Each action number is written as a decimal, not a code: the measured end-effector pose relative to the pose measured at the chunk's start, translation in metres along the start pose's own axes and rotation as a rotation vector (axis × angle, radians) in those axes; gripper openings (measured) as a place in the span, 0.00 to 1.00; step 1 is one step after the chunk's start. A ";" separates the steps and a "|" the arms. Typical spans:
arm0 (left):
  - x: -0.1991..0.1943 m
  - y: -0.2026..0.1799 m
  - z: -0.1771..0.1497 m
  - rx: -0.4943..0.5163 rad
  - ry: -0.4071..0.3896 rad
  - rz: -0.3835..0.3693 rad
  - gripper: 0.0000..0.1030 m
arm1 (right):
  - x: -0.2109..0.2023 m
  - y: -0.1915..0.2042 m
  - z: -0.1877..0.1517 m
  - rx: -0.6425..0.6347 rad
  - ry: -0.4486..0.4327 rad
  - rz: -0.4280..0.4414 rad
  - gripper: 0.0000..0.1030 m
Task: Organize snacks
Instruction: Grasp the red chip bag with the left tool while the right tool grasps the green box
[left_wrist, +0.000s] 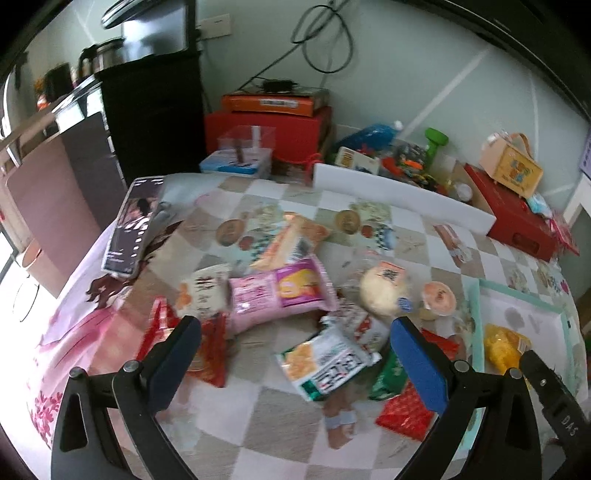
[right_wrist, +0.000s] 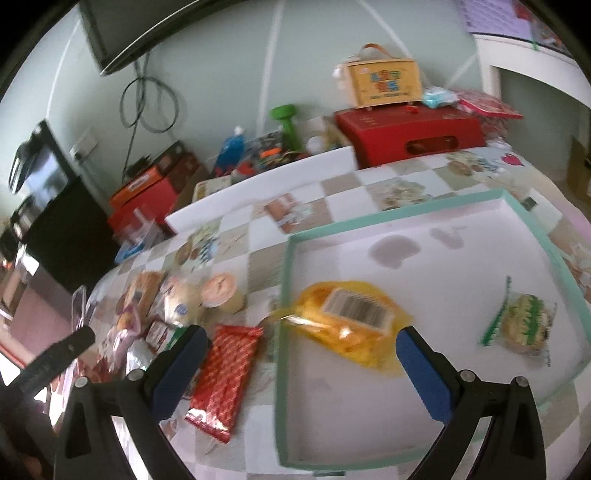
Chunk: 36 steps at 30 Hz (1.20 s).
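Several snack packets lie in a pile on the checked tablecloth: a pink packet (left_wrist: 280, 297), a white-green cracker packet (left_wrist: 327, 363), a round bun (left_wrist: 384, 295), a jelly cup (left_wrist: 439, 297) and a red wafer packet (right_wrist: 225, 380). My left gripper (left_wrist: 295, 354) is open and empty, above the cracker packet. A shallow white box with a mint rim (right_wrist: 286, 295) holds a yellow packet (right_wrist: 351, 325) and a small green-edged packet (right_wrist: 524, 325). My right gripper (right_wrist: 301, 354) is open and empty, over the box's left rim near the yellow packet.
A phone (left_wrist: 133, 225) lies at the table's far left. A white board (left_wrist: 399, 195) stands along the back edge, with red boxes (right_wrist: 410, 133), a green dumbbell (right_wrist: 286, 122) and clutter behind it. A black cabinet (left_wrist: 151, 122) stands at the left.
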<state>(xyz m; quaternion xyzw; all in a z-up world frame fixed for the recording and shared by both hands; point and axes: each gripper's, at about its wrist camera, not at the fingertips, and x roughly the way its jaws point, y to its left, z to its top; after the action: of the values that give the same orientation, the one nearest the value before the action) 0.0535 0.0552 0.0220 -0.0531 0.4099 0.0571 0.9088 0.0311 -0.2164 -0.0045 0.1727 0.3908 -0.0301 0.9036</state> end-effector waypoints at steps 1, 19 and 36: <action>-0.002 0.007 0.000 -0.007 -0.002 0.003 0.99 | 0.001 0.004 -0.001 -0.008 0.004 0.013 1.00; 0.021 0.081 -0.007 -0.175 0.128 0.030 0.99 | 0.044 0.100 -0.043 -0.192 0.143 0.147 1.00; 0.082 0.085 -0.014 -0.118 0.256 0.157 0.99 | 0.071 0.118 -0.046 -0.230 0.172 0.101 0.80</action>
<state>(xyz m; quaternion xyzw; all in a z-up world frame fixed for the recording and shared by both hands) 0.0842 0.1425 -0.0534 -0.0811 0.5211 0.1447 0.8372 0.0704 -0.0843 -0.0505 0.0896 0.4584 0.0752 0.8810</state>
